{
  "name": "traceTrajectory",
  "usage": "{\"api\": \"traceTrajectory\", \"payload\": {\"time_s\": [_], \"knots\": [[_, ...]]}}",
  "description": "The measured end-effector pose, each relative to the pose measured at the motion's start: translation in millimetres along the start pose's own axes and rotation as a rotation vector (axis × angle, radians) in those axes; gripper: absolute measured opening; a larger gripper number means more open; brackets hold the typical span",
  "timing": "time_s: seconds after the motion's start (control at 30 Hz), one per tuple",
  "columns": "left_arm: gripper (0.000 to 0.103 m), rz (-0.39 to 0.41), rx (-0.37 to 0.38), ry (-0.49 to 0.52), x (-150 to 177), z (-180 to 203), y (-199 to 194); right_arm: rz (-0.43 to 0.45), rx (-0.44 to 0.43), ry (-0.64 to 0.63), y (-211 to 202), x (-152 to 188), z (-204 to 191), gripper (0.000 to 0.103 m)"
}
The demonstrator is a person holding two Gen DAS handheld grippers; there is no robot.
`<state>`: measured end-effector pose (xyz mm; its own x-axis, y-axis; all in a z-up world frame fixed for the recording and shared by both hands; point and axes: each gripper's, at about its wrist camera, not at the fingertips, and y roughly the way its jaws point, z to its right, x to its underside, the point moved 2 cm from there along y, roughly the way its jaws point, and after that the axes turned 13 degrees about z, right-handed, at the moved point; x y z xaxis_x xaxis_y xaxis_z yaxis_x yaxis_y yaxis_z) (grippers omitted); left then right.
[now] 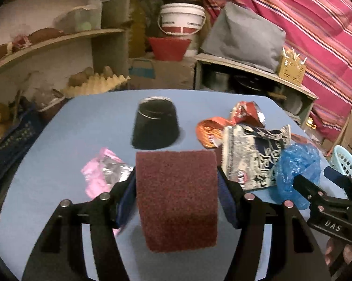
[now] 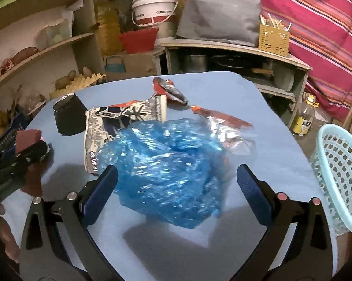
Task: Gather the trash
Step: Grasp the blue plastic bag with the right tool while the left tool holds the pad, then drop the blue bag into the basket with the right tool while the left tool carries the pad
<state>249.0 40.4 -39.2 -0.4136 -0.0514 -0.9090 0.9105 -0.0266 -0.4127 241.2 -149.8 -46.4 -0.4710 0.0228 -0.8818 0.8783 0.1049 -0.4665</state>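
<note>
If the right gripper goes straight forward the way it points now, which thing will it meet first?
Most likely the crumpled blue plastic bag. It lies on the table directly ahead of the right gripper, whose jaws stand open to either side of it. Depth is hard to judge, but nothing sits nearer.

Each view is taken from a camera set just behind a pair of tongs, looking forward and down along them at the blue bench [image 1: 58, 140], from close up. The left view is placed to the left of the right view. The black cup [image 1: 155, 124], the blue plastic bag [image 2: 166, 171] and the shelves behind are seen in both.
</note>
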Motion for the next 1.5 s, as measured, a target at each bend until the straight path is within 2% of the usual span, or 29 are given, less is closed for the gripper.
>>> {"api": "traceTrajectory", "payload": {"time_s": [0.2,0.27,0.47,0.87,1.1,1.5], "knots": [[0.063,0.028,-0.024,0.005,-3,-11,-6,-0.039,0.010,-0.056,15,5,-15,0.074],[0.063,0.035,-0.024,0.000,-5,-12,-8,-0.057,-0.013,-0.052,19,7,-16,0.058],[0.063,0.054,-0.027,-0.003,-9,-9,-12,-0.038,-0.062,-0.028,15,5,-13,0.041],[0.063,0.087,-0.009,0.039,-12,23,-21,0.014,-0.104,-0.017,-24,-4,12,0.040],[0.063,0.097,0.034,0.045,-16,59,-24,0.045,-0.085,0.065,-50,-14,64,0.040],[0.063,0.125,0.105,0.097,-24,140,-27,0.094,0.038,0.124,-86,-21,174,0.040]]}}
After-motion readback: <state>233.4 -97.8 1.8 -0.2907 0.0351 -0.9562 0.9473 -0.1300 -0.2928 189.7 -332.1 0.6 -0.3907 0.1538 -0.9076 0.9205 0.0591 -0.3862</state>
